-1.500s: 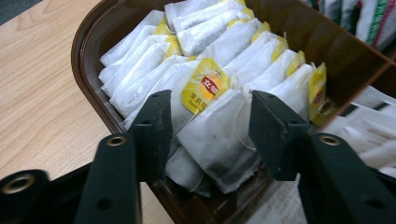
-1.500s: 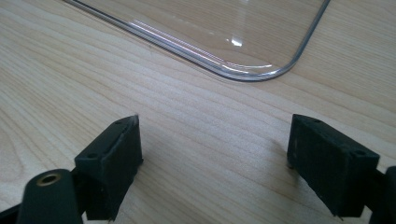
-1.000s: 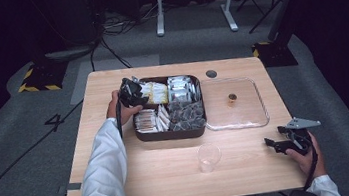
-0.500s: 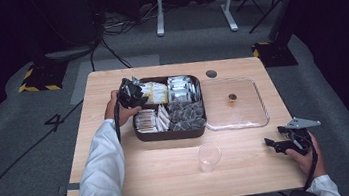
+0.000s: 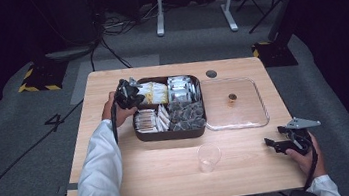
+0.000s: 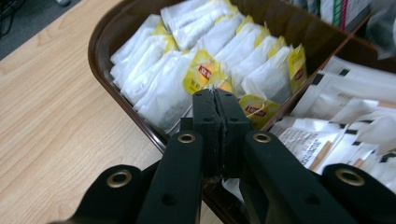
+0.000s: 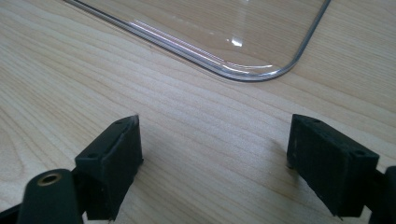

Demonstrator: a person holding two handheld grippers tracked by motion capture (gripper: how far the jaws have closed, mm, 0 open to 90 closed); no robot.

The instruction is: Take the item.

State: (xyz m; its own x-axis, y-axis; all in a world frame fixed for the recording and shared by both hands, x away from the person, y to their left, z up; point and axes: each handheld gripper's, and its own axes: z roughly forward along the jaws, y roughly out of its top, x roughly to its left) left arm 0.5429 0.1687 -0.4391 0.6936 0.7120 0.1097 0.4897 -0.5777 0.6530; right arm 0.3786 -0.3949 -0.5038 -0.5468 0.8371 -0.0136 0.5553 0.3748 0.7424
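While the right gripper point(image 5: 280, 144) rests spread wide on the table point(image 5: 162, 180) near an empty plastic cup point(image 5: 209, 156), the left gripper point(image 6: 215, 99) has just clamped onto a tea bag point(image 6: 205, 74) in the brown tray's point(image 6: 100, 42) near-left compartment; it's light, soft, tearable, best pinched by its paper edge. Sachets fill other sections; the clear lid point(image 5: 236, 103) lies alongside.

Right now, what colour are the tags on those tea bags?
Yellow tags on white tea bags, clearest in the left gripper view.

Overhead light brightens the table point(image 5: 172, 179) while the room beyond stays nearly black; glare streaks the clear lid point(image 7: 224, 70) (close jaws look soft, slightly blurred).
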